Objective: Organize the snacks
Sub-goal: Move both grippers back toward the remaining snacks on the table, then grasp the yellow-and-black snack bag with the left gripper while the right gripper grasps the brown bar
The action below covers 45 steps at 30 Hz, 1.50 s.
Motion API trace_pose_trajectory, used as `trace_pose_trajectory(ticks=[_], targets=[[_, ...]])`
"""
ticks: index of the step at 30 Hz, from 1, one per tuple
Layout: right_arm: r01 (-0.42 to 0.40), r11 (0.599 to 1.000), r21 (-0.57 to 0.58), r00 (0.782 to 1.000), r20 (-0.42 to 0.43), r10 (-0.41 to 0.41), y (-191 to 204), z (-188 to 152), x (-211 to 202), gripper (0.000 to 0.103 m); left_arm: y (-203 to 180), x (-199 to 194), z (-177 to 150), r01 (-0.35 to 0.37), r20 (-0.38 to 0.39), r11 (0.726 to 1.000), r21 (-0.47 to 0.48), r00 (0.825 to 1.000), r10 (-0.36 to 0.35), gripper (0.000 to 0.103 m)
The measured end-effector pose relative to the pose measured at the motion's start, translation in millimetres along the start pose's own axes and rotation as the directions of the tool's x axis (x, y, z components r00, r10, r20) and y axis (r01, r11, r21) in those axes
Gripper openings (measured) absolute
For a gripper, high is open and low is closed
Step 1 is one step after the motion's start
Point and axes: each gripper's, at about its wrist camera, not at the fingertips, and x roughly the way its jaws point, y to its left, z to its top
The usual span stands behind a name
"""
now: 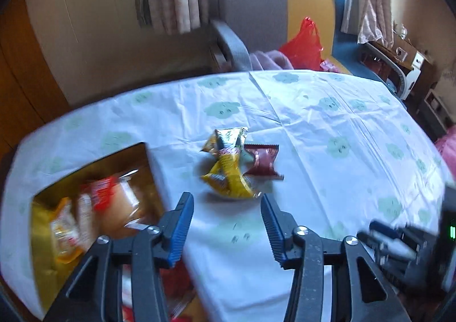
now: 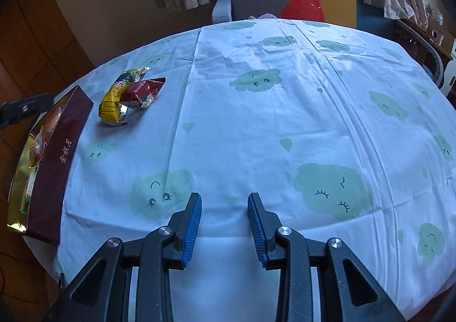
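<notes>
Left gripper [image 1: 227,196]: jaws apart, nothing between the pads; blue fingers [image 1: 179,225] above the cloth, just short of the pile.
Right gripper [image 2: 224,197]: jaws part open, empty; above bare cloth near the table's near edge.
Snacks [image 1: 238,162]: small pile of packets, yellow, green and dark red, at 12 o'clock of the left gripper; at 10 o'clock, well apart, in the right view.
Box [image 1: 94,168]: open, gold inside, dark red wall; at 9 o'clock of the left gripper, on the table's left edge; several packets lying in it, blurred.
Table [image 2: 256,128]: white cloth with green cloud faces.
Bag [image 1: 303,45]: red plastic, on the seat beyond the table, at 12 o'clock.
</notes>
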Motion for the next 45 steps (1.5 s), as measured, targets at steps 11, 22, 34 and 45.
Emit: trace_pose_trajectory(ticks=[11,22,34,45], targets=[[-0.038,0.999,-0.016,0.999,0.001,0.038,-1.9,1.8,2.8,0.037,1.5,98.5,42.4,-0.037,-0.171,0.999,-0.036,0.985,0.030,0.048],[-0.068,0.998,-0.016,0.998,0.015,0.068,-4.2,2.8,3.1,0.038,-9.9,111.7,27.4,-0.040,-0.198,0.997,-0.068,0.980,0.026,0.028],[-0.064,0.997,0.051,0.998,0.011,0.064,-24.6,7.2,-11.6,0.037,-72.3,17.7,-87.1,0.044,-0.104,0.998,0.042,0.994,-0.039,0.028],[-0.159,0.982,-0.098,0.987,-0.024,0.158,16.9,49.5,-8.1,0.037,-63.8,15.8,-138.9,0.115,-0.027,0.993,-0.002,0.993,-0.115,0.030]])
